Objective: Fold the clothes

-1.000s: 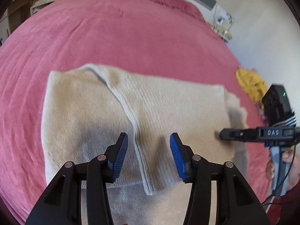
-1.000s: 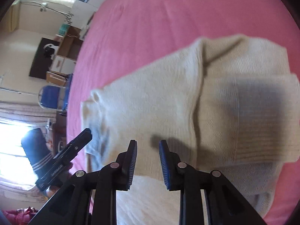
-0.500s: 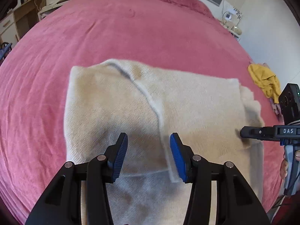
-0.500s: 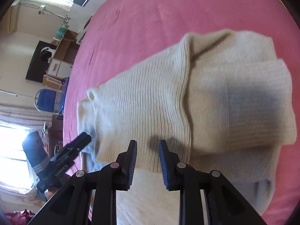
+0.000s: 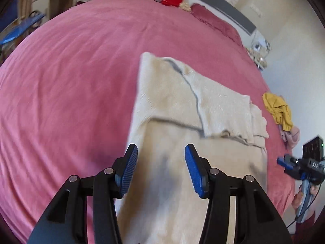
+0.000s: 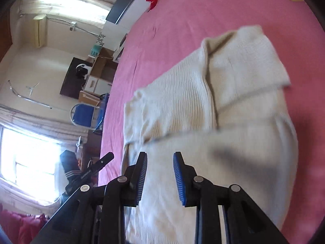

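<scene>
Between the fingers of the left gripper (image 5: 160, 168) now lies the near edge of the cream sweater (image 5: 182, 105), not its middle as before. Both left and right gripper (image 6: 159, 178) stand apart, gripping nothing, the right one opening; probably the next fold begins.

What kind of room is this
Most likely a bedroom: a wide bed with a pink bedspread, a pillow at its far end, and a cream sweater laid out on it.
</scene>
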